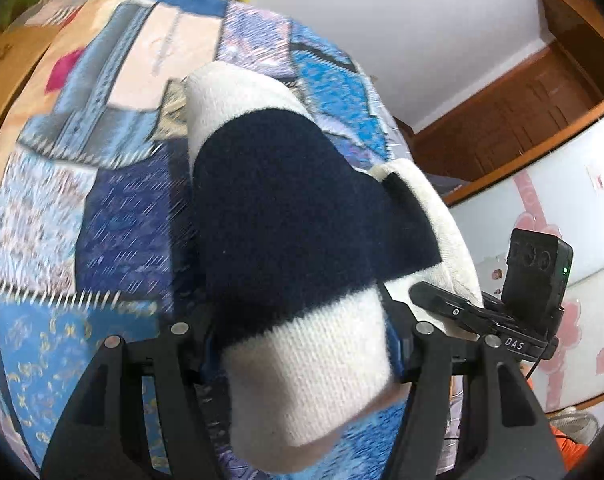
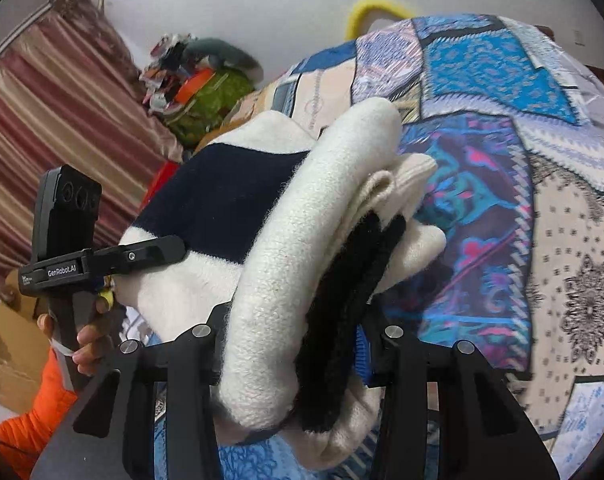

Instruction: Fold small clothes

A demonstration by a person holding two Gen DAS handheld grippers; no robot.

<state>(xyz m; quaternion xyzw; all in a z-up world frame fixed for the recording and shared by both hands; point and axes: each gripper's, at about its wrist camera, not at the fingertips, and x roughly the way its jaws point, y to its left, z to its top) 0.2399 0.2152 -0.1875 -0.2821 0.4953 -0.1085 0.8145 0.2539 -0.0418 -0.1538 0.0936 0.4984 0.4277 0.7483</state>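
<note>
sweater (image 1: 286, 208): white with navy band, bunched, lifted over patchwork quilt (image 1: 102, 208), long axis from frame bottom toward upper centre | left gripper (image 1: 302, 344): clamped on white end | right gripper (image 2: 290, 344): clamped on folded layers

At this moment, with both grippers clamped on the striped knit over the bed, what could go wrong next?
1. The right gripper pinches several bunched layers of the navy and cream garment; one layer may slip free and spoil the fold.
2. The left gripper holds only the cream hem, so the thick, loosely hanging knit could sag or pull out.
3. A loose cream end trails toward the patchwork bedspread and may crumple underneath on lowering.
</note>
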